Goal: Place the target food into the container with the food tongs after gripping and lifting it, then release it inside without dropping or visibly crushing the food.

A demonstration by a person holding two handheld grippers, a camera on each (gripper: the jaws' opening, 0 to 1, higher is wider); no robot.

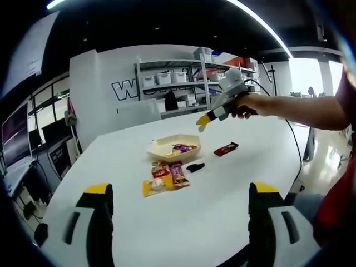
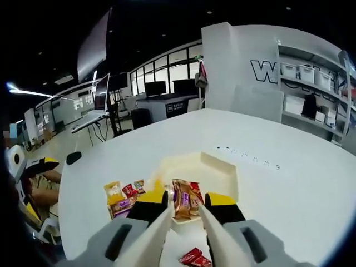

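A cream tray (image 1: 157, 152) sits mid-table with a purple packet (image 1: 183, 148) in it. In the right gripper view, my right gripper (image 2: 186, 204) is shut on a brown-orange snack packet (image 2: 185, 199), held upright just over the near rim of the tray (image 2: 222, 162). The left gripper view shows that right gripper (image 1: 203, 122) in a hand, hovering above and right of the tray. My left gripper (image 1: 181, 190) is open and holds nothing, low over the table's near part.
Loose snack packets (image 1: 164, 178) lie in front of the tray, with a black item (image 1: 195, 167) and a red packet (image 1: 226, 148) nearby. The same pile (image 2: 121, 199) and red packet (image 2: 194, 257) appear below my right gripper. Shelving (image 1: 183, 83) stands behind the table.
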